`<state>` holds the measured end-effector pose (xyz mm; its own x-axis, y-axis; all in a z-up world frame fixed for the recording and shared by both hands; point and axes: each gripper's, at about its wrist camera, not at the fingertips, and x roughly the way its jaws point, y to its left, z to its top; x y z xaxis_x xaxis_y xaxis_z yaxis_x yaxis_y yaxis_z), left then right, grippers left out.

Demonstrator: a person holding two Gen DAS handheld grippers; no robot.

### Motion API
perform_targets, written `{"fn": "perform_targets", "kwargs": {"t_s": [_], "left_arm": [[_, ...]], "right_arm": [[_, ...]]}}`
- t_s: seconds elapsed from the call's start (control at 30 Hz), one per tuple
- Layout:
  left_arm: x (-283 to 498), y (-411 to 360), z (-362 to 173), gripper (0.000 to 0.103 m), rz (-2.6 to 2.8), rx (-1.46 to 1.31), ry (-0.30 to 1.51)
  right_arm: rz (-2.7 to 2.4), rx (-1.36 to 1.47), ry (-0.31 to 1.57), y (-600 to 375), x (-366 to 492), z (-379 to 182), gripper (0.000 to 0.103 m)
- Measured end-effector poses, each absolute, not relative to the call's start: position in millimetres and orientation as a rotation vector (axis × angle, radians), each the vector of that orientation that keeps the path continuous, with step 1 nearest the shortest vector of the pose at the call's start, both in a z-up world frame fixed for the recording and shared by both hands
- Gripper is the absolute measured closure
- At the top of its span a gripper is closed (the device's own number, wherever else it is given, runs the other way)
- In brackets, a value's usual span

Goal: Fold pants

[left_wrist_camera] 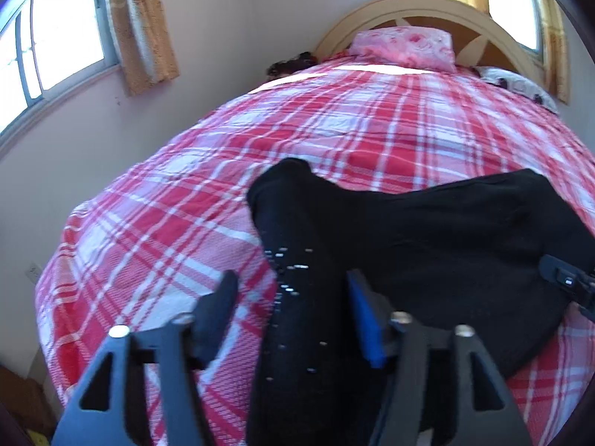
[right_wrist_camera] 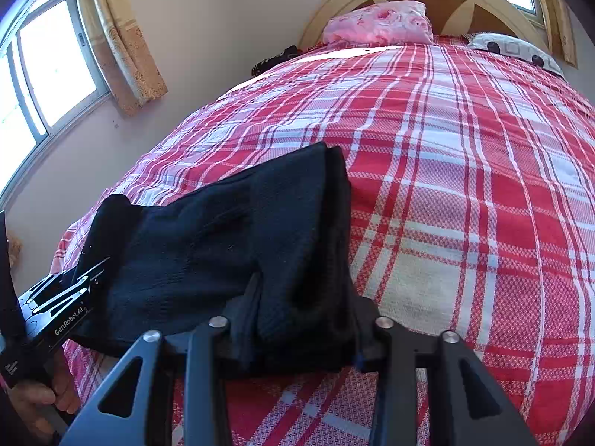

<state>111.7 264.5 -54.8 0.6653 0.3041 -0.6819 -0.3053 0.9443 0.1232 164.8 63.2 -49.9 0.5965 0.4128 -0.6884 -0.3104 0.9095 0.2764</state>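
Note:
Black pants (left_wrist_camera: 427,230) lie partly folded on the red plaid bed cover (left_wrist_camera: 297,126). In the left wrist view a leg end with small shiny studs (left_wrist_camera: 293,267) runs between the fingers of my left gripper (left_wrist_camera: 293,293), whose jaws stand wide apart around it without pinching. In the right wrist view my right gripper (right_wrist_camera: 305,308) is shut on a thick bunched fold of the pants (right_wrist_camera: 223,230). The left gripper (right_wrist_camera: 74,297) shows at the left edge of that view, and the right gripper (left_wrist_camera: 569,282) shows at the right edge of the left wrist view.
A pink flowered pillow (left_wrist_camera: 405,46) and a grey patterned pillow (right_wrist_camera: 517,50) lie by the cream headboard (left_wrist_camera: 427,9). A wall with a curtained window (left_wrist_camera: 55,41) runs along the bed's left side. Plaid cover (right_wrist_camera: 465,186) stretches to the right.

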Motion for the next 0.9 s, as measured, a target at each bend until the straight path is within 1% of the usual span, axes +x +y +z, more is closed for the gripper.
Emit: {"fn": "perform_targets", "kwargs": {"t_s": [0.03,0.1,0.17,0.2,0.33,0.5,0.63,0.77,0.83,0.9], "left_arm": [[111,268,-54,0.021,0.364,-0.012,0.771],[105,272,-51,0.018,0.362,-0.036,0.768],[96,271,-46,0.017,0.359,-0.031,0.764],[89,268,-43,0.017,0.366,-0.015,0.758],[65,253,-34,0.014,0.353,0.013,0.73],[36,232,-29,0.014,0.281,-0.009,0.73],[24,212,-23,0.014,0.228,-0.015,0.724],[12,195,-8,0.013,0.202,0.0,0.68],[8,190,-2,0.008,0.2,0.003,0.66],[3,184,3,0.008,0.187,0.006,0.645]], "right_arm": [[0.423,0.152,0.839,60,166,-51,0.051],[0.44,0.197,0.842,53,165,-51,0.047],[0.415,0.262,0.842,42,159,-49,0.039],[0.384,0.309,0.829,33,151,-46,0.038],[0.34,0.402,0.776,19,113,-36,0.037],[0.323,0.448,0.695,11,62,-14,0.037],[0.305,0.375,0.61,8,29,10,0.032],[0.272,0.287,0.522,1,-3,30,0.031],[0.252,0.257,0.484,-4,-12,38,0.03],[0.226,0.246,0.465,-10,-18,45,0.029]]}}
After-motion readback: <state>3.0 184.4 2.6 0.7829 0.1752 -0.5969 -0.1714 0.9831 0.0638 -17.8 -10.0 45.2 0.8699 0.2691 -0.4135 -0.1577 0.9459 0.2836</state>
